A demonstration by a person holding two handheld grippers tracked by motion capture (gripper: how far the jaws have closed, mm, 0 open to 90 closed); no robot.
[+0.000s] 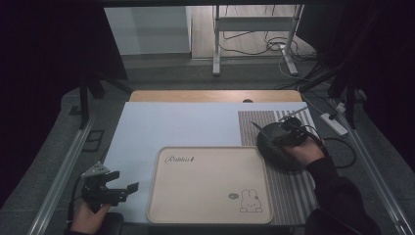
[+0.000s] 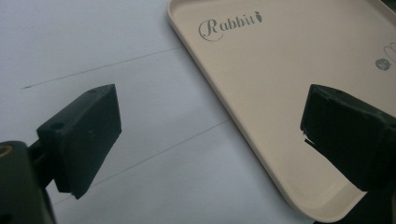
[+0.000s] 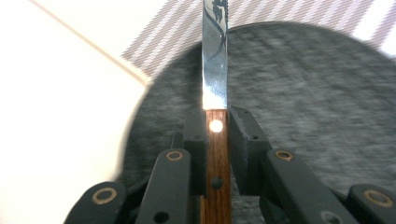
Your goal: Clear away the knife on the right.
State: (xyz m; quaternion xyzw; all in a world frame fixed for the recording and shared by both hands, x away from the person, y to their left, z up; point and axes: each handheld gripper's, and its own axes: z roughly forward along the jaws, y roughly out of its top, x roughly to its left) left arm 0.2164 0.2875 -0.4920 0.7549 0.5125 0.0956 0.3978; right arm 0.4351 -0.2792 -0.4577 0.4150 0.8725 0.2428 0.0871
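Hiding the knife [image 3: 215,70] handle's end, right claw [image 3: 215,128].

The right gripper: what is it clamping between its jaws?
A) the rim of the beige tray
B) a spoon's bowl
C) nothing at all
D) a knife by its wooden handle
D: in the right gripper view the right gripper has both jaws pressed against the brown wooden handle of a knife, whose shiny blade points away over a dark grey round plate.
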